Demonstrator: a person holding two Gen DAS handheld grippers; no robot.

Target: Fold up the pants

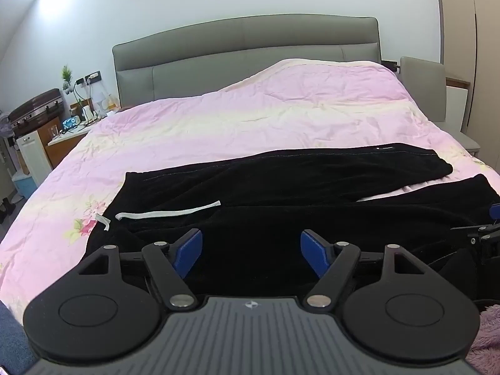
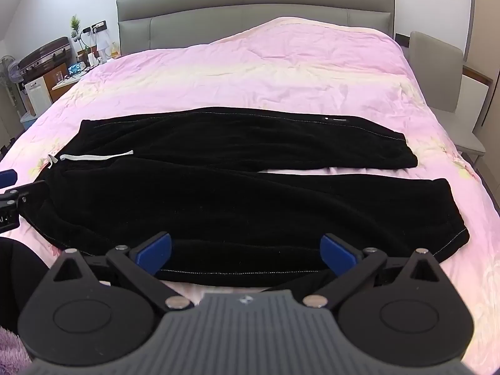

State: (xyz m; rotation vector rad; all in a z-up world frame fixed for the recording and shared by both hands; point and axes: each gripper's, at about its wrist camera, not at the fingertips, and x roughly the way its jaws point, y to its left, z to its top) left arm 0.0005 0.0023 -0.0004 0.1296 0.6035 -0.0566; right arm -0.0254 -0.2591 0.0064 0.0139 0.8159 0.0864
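Observation:
Black pants [image 2: 218, 187] lie flat across the pink bed, waist at the left, both legs running right and split apart at the cuffs. A white drawstring [image 2: 97, 156] lies on the waist; it also shows in the left wrist view [image 1: 165, 214]. The pants fill the lower left wrist view [image 1: 265, 187]. My left gripper [image 1: 251, 254] is open and empty, just above the waist end of the near leg. My right gripper [image 2: 247, 251] is open and empty at the near hem of the near leg.
The pink quilt [image 2: 250, 72] covers the bed, with a grey headboard [image 2: 250, 3] behind. A cluttered nightstand [image 2: 72, 75] stands at the left, a grey chair [image 2: 437, 72] at the right. A purple fuzzy sleeve [image 1: 487, 337] shows low at the edge.

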